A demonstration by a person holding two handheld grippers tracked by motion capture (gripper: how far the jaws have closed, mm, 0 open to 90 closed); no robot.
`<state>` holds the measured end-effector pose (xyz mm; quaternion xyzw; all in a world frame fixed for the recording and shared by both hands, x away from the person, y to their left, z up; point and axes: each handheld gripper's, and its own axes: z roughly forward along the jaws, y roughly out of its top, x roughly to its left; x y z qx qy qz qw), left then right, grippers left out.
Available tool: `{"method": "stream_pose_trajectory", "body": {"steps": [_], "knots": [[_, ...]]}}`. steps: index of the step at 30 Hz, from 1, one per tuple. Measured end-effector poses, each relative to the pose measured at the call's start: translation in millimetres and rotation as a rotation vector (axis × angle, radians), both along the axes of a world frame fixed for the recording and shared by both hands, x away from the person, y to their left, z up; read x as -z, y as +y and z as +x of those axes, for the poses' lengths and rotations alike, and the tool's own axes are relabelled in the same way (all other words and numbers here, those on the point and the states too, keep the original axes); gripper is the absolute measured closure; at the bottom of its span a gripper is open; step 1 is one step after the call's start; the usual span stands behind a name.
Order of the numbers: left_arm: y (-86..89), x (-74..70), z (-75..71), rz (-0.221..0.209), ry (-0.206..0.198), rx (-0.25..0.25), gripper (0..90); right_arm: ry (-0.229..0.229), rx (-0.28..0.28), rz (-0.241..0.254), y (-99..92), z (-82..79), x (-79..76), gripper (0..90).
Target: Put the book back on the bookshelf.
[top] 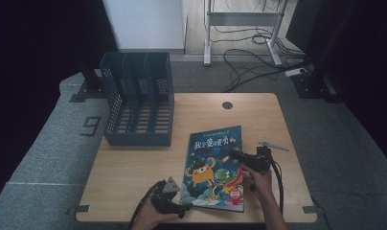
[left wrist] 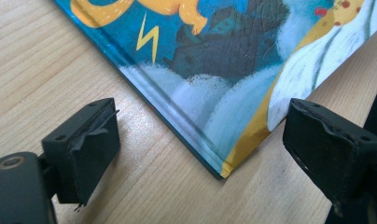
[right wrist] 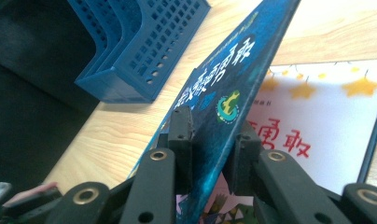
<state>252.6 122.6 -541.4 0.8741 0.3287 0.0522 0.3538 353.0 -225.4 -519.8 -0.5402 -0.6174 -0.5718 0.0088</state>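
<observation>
A picture book (top: 213, 167) with a blue cartoon cover lies on the wooden table (top: 129, 167), right of the middle. My right gripper (top: 234, 154) comes at its right edge and is shut on the front cover (right wrist: 228, 79), which stands lifted at a slant over the white first page (right wrist: 317, 135). One pad sits on each face of the cover. My left gripper (top: 183, 207) lies at the book's near left corner (left wrist: 219, 168), open. Its jaws stand wide to either side of that corner and touch nothing.
A blue mesh file rack (top: 139, 100) with three slots stands at the table's back left; it also shows behind the cover (right wrist: 140, 51). A pen (top: 273, 145) lies just right of the book. A cable hole (top: 227, 105) sits near the far edge.
</observation>
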Motion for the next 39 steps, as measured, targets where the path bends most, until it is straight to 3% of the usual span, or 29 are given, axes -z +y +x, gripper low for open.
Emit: {"method": "stream_pose_trajectory", "body": {"steps": [6,14,20,27,31,39], "knots": [[0.1,0.0,0.0,0.000,-0.001,0.003,10.7,-0.019,0.001,-0.012,1.7,-2.6,-4.8,73.8],[-0.5,0.4,0.1,-0.001,-0.003,0.004,11.4,0.043,-0.019,0.023,-2.0,3.1,5.8,72.3],[-0.8,0.3,-0.2,-0.001,-0.005,0.006,11.8,0.052,-0.033,0.040,-2.4,4.5,7.8,73.1],[-5.8,0.3,-3.4,0.021,-0.016,0.034,11.6,0.022,-0.028,0.032,-0.6,2.5,5.4,74.0],[-11.8,1.6,-6.8,0.071,-0.065,0.026,13.1,0.010,-0.028,0.027,0.5,0.7,2.4,74.0],[-10.5,1.5,-5.3,0.055,-0.056,0.022,12.9,-0.039,-0.030,-0.005,3.5,-3.9,-7.7,73.9]]}}
